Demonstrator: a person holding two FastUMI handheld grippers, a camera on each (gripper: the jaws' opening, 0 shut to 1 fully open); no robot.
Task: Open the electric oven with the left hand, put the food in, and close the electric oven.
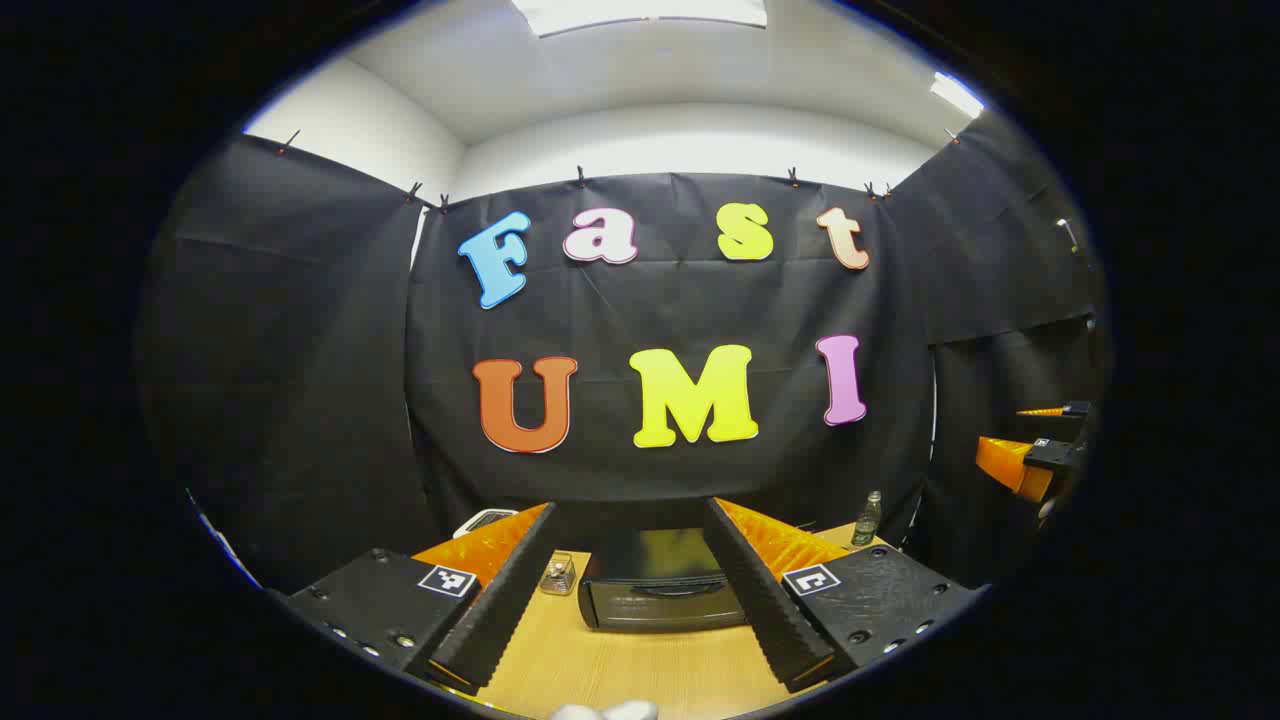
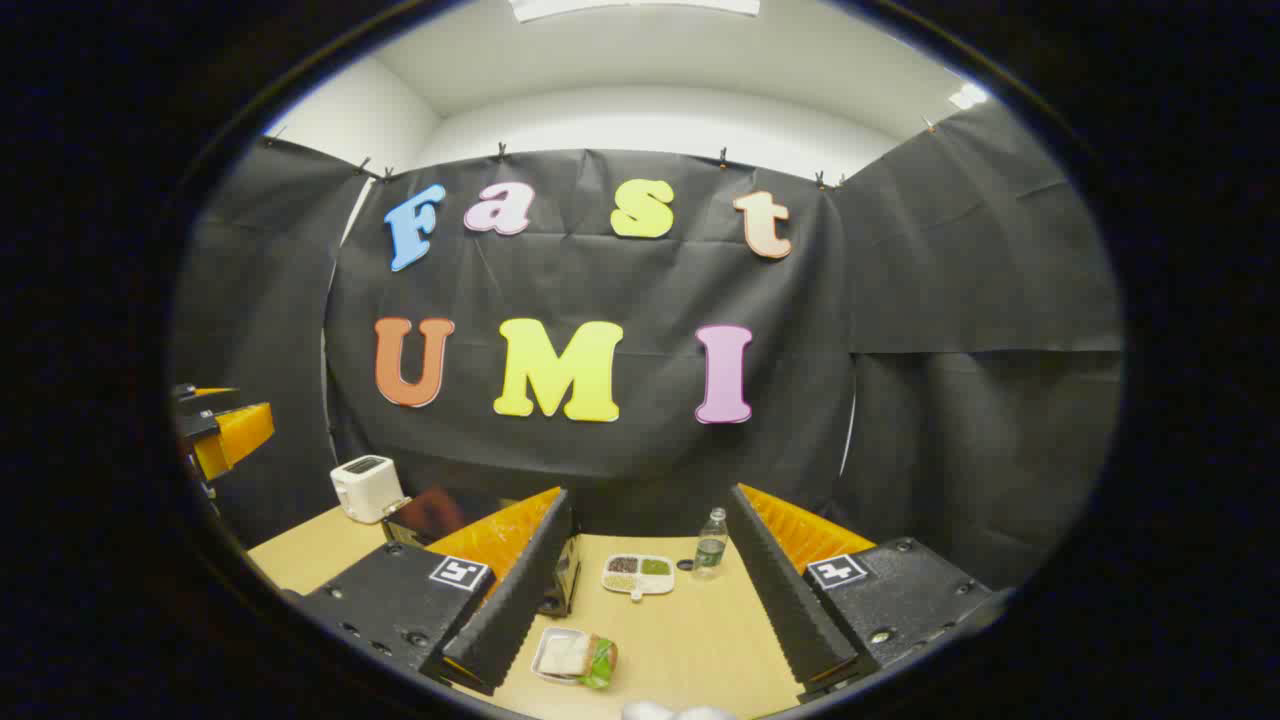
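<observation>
white toaster (image 2: pixel 365 487), bottle (image 2: pixel 710 545), divided dish (image 2: pixel 638 575)

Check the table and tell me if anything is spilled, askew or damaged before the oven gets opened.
Nothing stands out. The oven sits square on the table with its door shut. The bottle and toaster stand upright, the divided dish lies flat, and the food tray shows no spill. Both grippers are open and hold nothing.
</observation>
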